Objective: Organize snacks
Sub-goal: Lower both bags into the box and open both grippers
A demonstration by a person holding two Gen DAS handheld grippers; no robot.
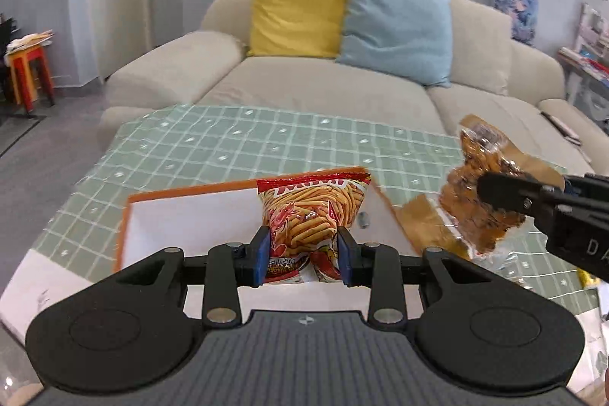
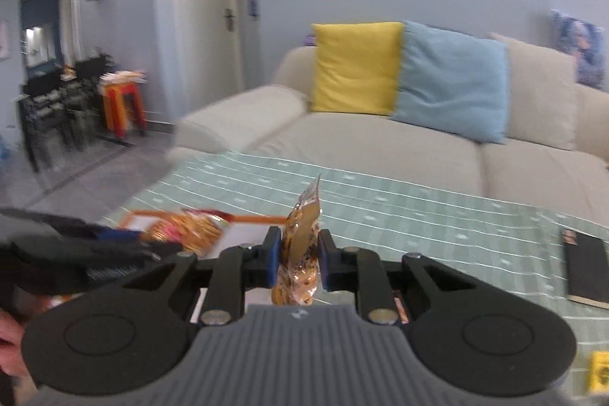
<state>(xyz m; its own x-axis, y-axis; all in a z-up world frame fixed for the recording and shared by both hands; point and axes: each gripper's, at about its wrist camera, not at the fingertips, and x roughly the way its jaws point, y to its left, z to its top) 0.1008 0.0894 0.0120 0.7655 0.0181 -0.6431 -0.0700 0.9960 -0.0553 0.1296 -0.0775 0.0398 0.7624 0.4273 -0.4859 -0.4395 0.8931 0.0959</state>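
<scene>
Our left gripper [image 1: 303, 250], tilted downward, clamps the red packet [image 1: 312, 212] above the orange-rimmed tray [image 1: 125, 215]. Our right gripper [image 2: 296, 259] pinches the clear packet [image 2: 300, 246] upright, raised just past the tray's right edge over the table [image 2: 437, 215].

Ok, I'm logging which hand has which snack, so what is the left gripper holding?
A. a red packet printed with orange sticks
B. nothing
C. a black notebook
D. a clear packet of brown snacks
A: in the left wrist view the left gripper is clamped on the red packet above the tray, while the right gripper holds the clear packet.
</scene>
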